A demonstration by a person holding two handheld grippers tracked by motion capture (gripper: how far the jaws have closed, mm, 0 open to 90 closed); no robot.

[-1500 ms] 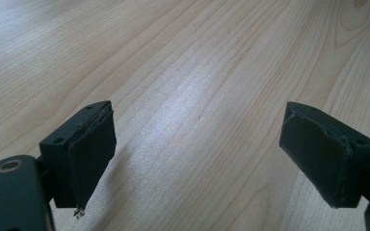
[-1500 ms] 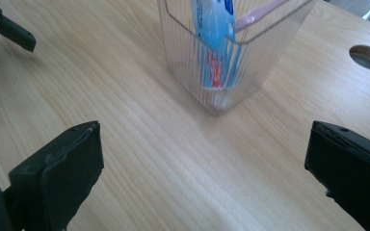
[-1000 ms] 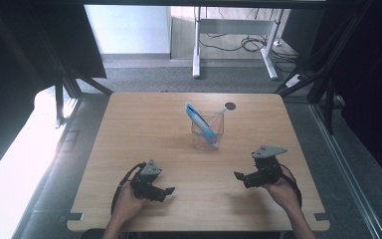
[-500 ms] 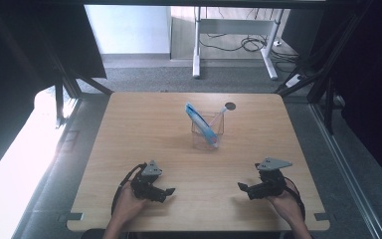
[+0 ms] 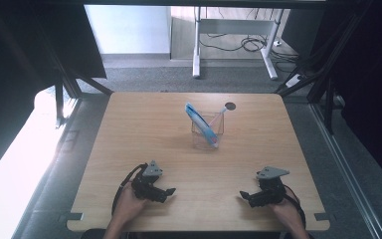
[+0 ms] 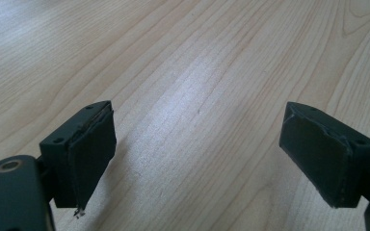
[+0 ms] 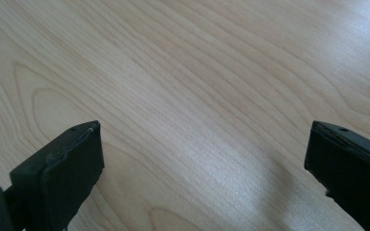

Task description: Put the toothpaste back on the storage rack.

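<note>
Pale wood-grain table (image 5: 129,149), smooth, faint sheen. Clear plastic cup (image 5: 199,137), glossy. Matt black plastic left gripper (image 6: 197,159) and right gripper (image 7: 204,178); dull, slightly rough pads (image 6: 94,154).

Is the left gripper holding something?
No, the left gripper has its jaws wide apart with bare wooden table between them.

High view overhead; gripper views close over shared table (image 5: 144,129).
</note>
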